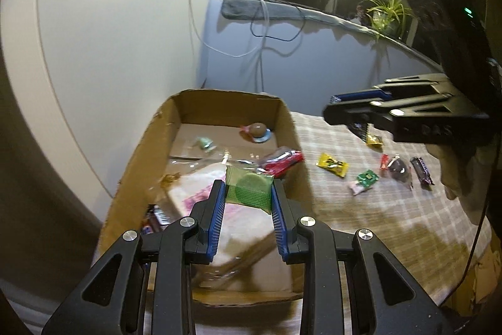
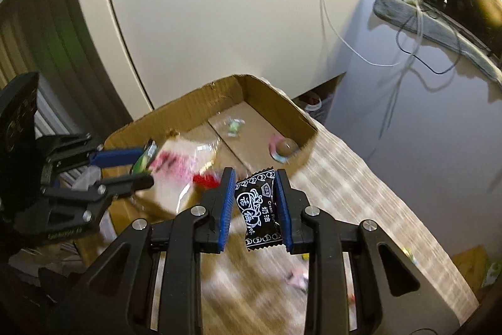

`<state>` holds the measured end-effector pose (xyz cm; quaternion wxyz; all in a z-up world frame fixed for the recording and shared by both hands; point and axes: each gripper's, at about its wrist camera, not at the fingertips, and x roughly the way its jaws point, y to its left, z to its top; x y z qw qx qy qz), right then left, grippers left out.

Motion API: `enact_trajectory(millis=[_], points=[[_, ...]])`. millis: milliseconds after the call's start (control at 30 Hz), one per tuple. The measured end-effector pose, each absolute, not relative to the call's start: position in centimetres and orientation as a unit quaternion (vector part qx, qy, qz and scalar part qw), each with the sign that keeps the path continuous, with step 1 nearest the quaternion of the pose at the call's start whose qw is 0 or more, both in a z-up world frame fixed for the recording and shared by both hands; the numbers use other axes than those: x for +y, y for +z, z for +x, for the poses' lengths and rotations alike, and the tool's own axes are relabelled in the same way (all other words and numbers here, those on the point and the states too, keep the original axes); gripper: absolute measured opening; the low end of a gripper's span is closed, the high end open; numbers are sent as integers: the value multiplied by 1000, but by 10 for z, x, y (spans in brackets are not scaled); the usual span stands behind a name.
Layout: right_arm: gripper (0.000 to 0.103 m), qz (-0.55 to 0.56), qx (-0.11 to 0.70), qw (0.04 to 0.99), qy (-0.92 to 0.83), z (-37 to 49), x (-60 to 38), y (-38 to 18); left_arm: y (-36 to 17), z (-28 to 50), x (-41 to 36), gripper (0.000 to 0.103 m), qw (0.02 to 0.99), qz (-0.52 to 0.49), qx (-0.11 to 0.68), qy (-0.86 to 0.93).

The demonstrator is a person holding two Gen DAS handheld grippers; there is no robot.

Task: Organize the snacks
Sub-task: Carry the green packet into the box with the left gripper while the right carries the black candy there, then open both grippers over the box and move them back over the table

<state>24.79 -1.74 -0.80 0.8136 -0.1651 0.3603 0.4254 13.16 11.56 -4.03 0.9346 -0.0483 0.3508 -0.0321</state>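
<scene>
My left gripper (image 1: 248,189) is shut on a green wrapped snack (image 1: 249,189) and hangs over the open cardboard box (image 1: 150,140). In the right wrist view it shows as the left gripper (image 2: 142,164) at the box's left side, the green snack (image 2: 144,160) between its blue pads. My right gripper (image 2: 255,181) is shut on a black candy packet (image 2: 259,206) with white print, held above the checked tablecloth (image 2: 345,178) just short of the box (image 2: 282,102). From the left wrist view the right gripper (image 1: 348,110) is above the cloth to the right of the box.
Inside the box lie a brown round sweet (image 1: 257,131), a red packet (image 1: 282,162), a pink-and-white bag (image 1: 200,187) and small wrapped candies. Several loose snacks sit on the cloth (image 1: 345,209), among them a yellow packet (image 1: 332,165) and a dark bar (image 1: 422,170). A wall stands behind the box.
</scene>
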Motion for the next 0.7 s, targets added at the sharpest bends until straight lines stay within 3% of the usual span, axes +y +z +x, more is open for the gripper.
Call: enact_trajectory(millis=[700], points=[[28,-177,391,794,430,282,49,-35,-46,135,133,31,932,-60,357,-23]])
